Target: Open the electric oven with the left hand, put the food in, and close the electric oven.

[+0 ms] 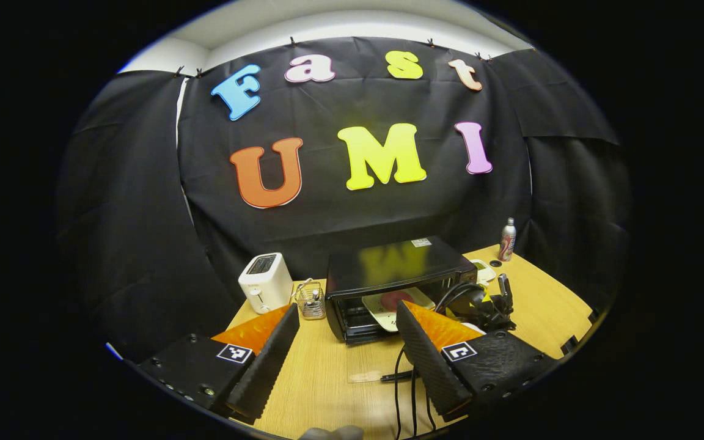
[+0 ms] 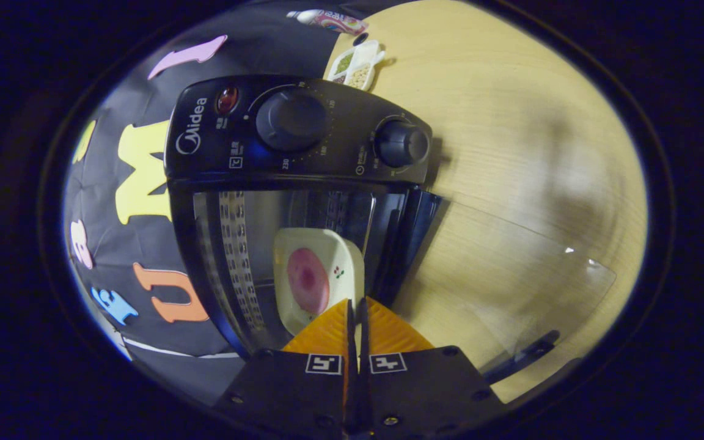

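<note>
Oven open, glass door dropped flat over the table — out of the way so the plate can slide in level. Plate of food already inside the cavity, pinched at its near rim by the right gripper, fingers pressed together on the edge; likely held that way to keep the dish flat until it settles on the rack. In the right gripper view, plate at 12 o'clock from the fingertips, control knobs beyond it at 11.

Left gripper hanging back over the table, fingers wide apart and holding nothing — probably waiting to swing the door shut. From it, oven at 12 o'clock, toaster at 11, wire basket between the two, bottle at 1 near the far corner.

Pale wood tabletop, cables trailing at 5. Black cloth on every side, white ceiling strip above.
</note>
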Demonstrator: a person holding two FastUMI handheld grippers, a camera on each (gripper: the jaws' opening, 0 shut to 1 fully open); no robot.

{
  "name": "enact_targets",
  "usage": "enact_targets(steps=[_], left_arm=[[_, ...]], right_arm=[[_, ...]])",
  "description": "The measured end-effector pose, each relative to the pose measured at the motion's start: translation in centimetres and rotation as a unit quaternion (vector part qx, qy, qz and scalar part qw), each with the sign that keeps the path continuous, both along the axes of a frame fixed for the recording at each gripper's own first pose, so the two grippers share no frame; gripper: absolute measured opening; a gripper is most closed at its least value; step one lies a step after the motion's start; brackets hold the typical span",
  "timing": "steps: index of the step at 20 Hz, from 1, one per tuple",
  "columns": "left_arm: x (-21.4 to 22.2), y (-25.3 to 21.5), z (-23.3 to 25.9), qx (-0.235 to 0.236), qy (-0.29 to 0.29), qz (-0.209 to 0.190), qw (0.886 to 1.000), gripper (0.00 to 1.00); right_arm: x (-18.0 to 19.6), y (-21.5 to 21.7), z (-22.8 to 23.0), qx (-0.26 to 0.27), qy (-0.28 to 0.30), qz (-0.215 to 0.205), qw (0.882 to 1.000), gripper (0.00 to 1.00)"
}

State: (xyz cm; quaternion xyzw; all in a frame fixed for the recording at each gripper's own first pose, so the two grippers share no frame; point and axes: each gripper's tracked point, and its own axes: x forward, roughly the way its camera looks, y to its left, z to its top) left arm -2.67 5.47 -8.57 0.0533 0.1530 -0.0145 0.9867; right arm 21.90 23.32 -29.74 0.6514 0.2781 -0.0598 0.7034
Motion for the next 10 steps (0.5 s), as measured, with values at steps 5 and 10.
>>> enact_targets(steps=[5,10], left_arm=[[0.2,0.6,-0.4,-0.005,0.0,0.004,1.0,0.96],[-0.1,1.3,-0.4,-0.013,0.0,0.016,1.0,0.96]], right_arm=[[1.8,0.4,0.9,-0.029,-0.062,-0.003,0.998,0.08],[1.1,0.1,2.5,-0.076,-0.092,0.013,0.993,0.17]])
